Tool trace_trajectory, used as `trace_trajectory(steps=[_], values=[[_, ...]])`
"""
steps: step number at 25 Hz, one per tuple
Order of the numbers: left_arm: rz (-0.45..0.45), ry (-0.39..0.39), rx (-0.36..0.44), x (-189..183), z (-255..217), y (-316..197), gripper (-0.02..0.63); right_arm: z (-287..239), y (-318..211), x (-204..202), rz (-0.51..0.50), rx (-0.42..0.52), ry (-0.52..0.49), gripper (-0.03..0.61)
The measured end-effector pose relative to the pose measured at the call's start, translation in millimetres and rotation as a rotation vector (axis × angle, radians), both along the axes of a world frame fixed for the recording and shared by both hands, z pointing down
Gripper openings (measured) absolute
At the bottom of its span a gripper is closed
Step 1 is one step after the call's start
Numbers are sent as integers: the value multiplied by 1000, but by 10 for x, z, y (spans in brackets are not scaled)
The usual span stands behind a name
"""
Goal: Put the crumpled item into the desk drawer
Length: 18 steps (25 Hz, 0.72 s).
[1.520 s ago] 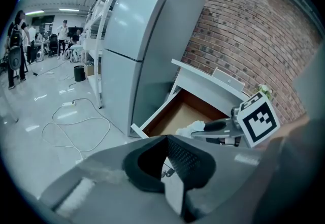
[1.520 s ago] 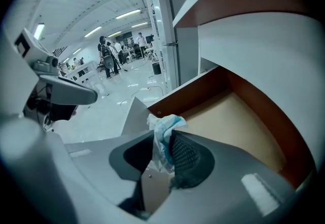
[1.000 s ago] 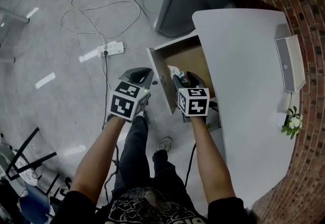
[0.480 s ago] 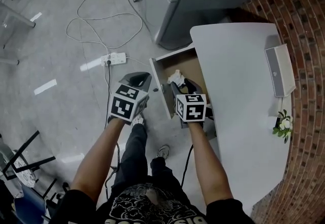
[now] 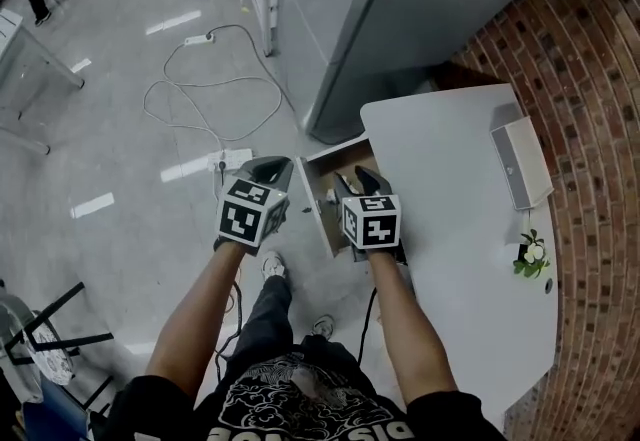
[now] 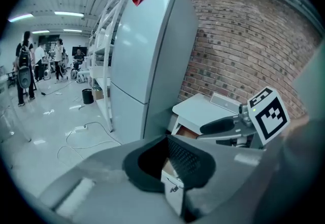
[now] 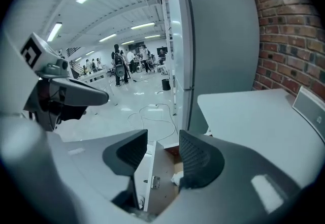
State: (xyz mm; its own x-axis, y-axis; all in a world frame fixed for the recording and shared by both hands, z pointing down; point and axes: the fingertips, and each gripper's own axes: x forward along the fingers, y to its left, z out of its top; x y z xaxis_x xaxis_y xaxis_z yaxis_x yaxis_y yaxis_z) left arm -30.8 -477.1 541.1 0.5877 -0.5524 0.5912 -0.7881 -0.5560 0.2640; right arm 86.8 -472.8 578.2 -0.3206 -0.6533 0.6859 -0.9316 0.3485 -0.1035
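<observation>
The white crumpled item [image 7: 177,176] lies inside the open desk drawer [image 5: 318,207], below my right gripper's jaws and apart from them. My right gripper [image 5: 350,179] hangs open above the drawer; its jaws have just been closing a little, and nothing is between them. In the right gripper view the drawer's white front [image 7: 145,177] shows through the gap. My left gripper [image 5: 264,171] hovers left of the drawer over the floor, its tips together and empty. The left gripper view shows the drawer front [image 6: 171,183] beyond them.
The white desk [image 5: 460,199] runs along a brick wall [image 5: 590,129], with a flat white box [image 5: 520,161] and a small plant [image 5: 530,257] on it. A tall grey cabinet [image 5: 400,9] stands behind. A power strip [image 5: 235,159] and cables [image 5: 210,89] lie on the floor.
Both grippers have risen, and the right one has lifted clear of the drawer. The crumpled item has stayed in the drawer.
</observation>
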Motion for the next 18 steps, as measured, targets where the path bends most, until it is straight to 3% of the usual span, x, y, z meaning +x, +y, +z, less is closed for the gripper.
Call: trace_trajectory(steps=[18], values=[[-35,16,235,-351,-1387,-273,-2,-1545,-199,-243,6,251,-40,126]])
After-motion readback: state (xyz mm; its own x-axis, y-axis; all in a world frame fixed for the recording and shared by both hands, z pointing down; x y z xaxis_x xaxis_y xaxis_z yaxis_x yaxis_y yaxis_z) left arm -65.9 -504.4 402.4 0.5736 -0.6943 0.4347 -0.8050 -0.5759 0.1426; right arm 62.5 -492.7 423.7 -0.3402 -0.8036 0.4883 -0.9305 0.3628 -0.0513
